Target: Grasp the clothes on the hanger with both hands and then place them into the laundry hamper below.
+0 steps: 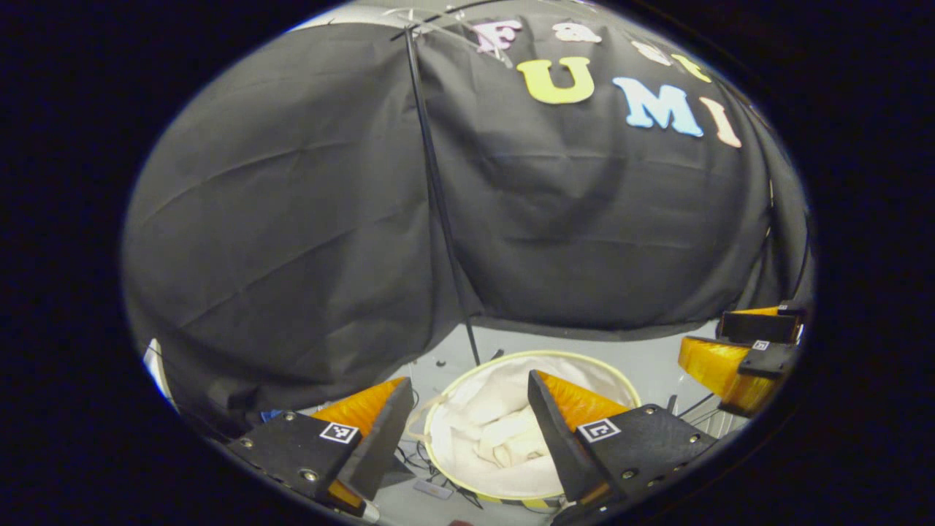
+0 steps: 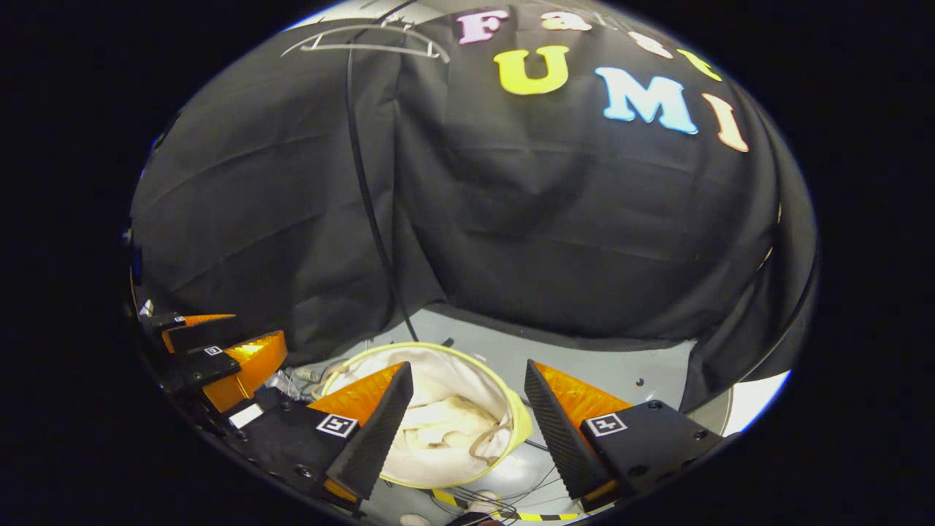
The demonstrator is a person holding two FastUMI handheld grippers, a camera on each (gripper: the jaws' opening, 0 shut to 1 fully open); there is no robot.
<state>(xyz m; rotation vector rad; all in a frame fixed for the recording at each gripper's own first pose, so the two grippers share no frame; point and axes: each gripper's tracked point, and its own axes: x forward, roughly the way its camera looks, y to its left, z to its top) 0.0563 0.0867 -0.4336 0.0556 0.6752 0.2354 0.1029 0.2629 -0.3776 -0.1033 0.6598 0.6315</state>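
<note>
Left gripper view: left gripper (image 1: 467, 424) spread wide, nothing held. Clothes (image 1: 497, 435) seen inside hamper (image 1: 438, 446) at 6 o'clock. Right gripper (image 1: 745, 351) at 4 o'clock, spread unclear.

Right gripper view: right gripper spread wide, nothing held. Clothes in hamper at 6 o'clock. Hanger (image 2: 365, 40) at 11 o'clock.

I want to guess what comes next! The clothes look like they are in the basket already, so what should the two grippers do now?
Probably just lift both away. The clothes lie bunched inside the hamper, and the left hand-held gripper and right hand-held gripper both stand open above it, holding nothing. The hanger up top looks bare, so nothing seems left to grab.
</note>
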